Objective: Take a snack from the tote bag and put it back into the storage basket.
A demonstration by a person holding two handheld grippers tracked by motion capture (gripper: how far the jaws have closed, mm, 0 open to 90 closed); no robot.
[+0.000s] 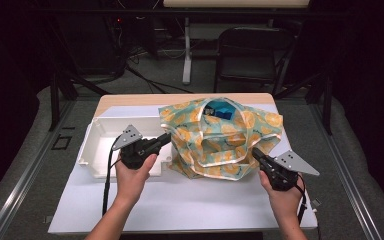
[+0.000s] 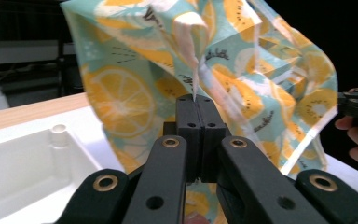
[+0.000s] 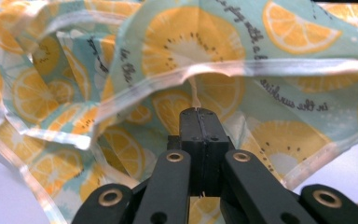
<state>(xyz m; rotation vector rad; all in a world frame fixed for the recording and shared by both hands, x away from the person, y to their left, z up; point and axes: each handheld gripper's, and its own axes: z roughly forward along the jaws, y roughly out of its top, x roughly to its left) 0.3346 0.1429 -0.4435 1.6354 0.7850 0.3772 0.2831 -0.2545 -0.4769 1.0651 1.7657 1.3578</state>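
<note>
White tray point(image 1: 96, 145) just left of bag, on table point(image 1: 190, 200). Left gripper point(image 1: 166, 138) at bag's left edge, jaws pressed together on pale trim strip. Citrus-print fabric bag point(image 1: 220, 137) mid-table, mouth open upward, blue item point(image 1: 223, 111) inside near top. Right gripper point(image 1: 255, 153) at bag's lower right edge, jaws clamped on pale trim.
</note>
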